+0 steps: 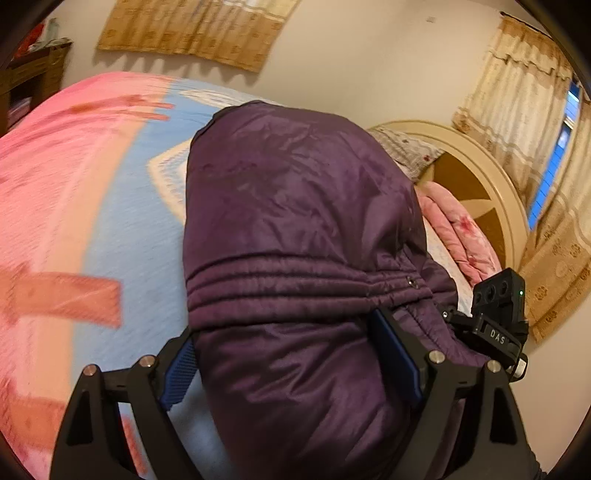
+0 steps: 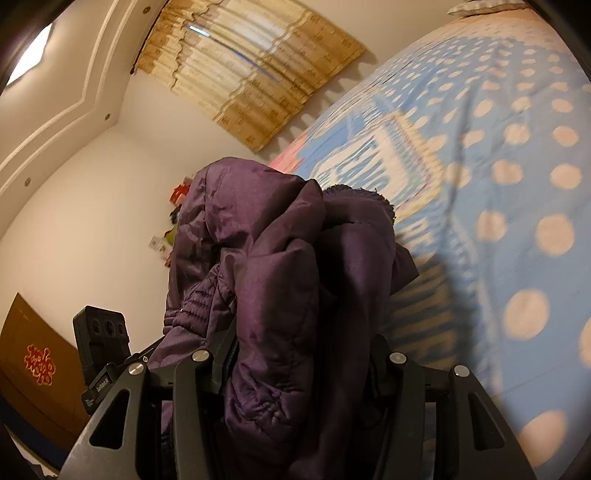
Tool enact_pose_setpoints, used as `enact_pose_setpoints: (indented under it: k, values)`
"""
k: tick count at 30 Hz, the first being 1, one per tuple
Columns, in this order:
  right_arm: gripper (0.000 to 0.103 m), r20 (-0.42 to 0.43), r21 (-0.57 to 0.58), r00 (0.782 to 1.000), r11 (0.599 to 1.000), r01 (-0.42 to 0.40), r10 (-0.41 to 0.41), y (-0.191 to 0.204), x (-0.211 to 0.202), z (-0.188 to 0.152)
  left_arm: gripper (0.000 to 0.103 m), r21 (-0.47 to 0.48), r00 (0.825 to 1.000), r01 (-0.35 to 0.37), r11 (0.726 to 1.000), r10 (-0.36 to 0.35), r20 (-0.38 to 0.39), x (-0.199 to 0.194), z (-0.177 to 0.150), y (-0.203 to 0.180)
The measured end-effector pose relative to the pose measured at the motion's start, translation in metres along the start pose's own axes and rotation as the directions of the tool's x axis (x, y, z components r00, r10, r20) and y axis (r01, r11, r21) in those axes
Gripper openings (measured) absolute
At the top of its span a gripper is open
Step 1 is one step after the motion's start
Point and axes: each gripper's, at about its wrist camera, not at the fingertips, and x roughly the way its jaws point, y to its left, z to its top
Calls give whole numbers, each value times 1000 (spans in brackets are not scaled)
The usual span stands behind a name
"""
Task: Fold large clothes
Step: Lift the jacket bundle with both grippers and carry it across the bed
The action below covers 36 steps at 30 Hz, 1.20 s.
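Purple padded jacket bunched thick and lifted over the bed, filling the middle of both wrist views. Left gripper spread wide yet clamped on a fat roll of the jacket, blue pads pressing in from both sides just below the ribbed, stitched band. Right gripper narrower, pinching several gathered layers of the same jacket, folds rising between the fingers and a fuzzy lining edge showing at the top. Seen in the left view, right gripper's camera block just beside the jacket's right edge; seen in the right view, left gripper's block at lower left, close against the fabric. Bedspread pink on one side, blue with pale dots on the other, blurred. Rounded headboard with a pillow and folded pink quilt at the far end. Tan curtains on the cream wall, a second curtain by a window. Dark wooden door with a red knot ornament at lower left in the right view.
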Motion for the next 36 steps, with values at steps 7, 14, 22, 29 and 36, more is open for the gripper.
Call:
enact_pose_setpoints:
  k: [7, 14, 22, 29, 36]
  values:
    - [52, -75, -48, 996, 998, -49, 45, 36, 35, -20, 90, -54, 998, -64, 997, 65, 25, -35, -17, 27]
    - [52, -128, -78, 989, 993, -90, 80, 68, 69, -36, 90, -98, 991, -113, 989, 118, 55, -63, -29, 52]
    - [52, -184, -94, 975, 985, -144, 125, 93, 103, -49, 90, -137, 981, -157, 978, 170, 89, -88, -38, 67]
    - [52, -242, -117, 957, 974, -194, 161, 119, 146, -47, 90, -186, 969, -192, 964, 217, 122, -110, -48, 78]
    - [52, -309, -125, 928, 959, -254, 206, 148, 194, -52, 90, -235, 946, -248, 940, 287, 147, -133, -53, 93]
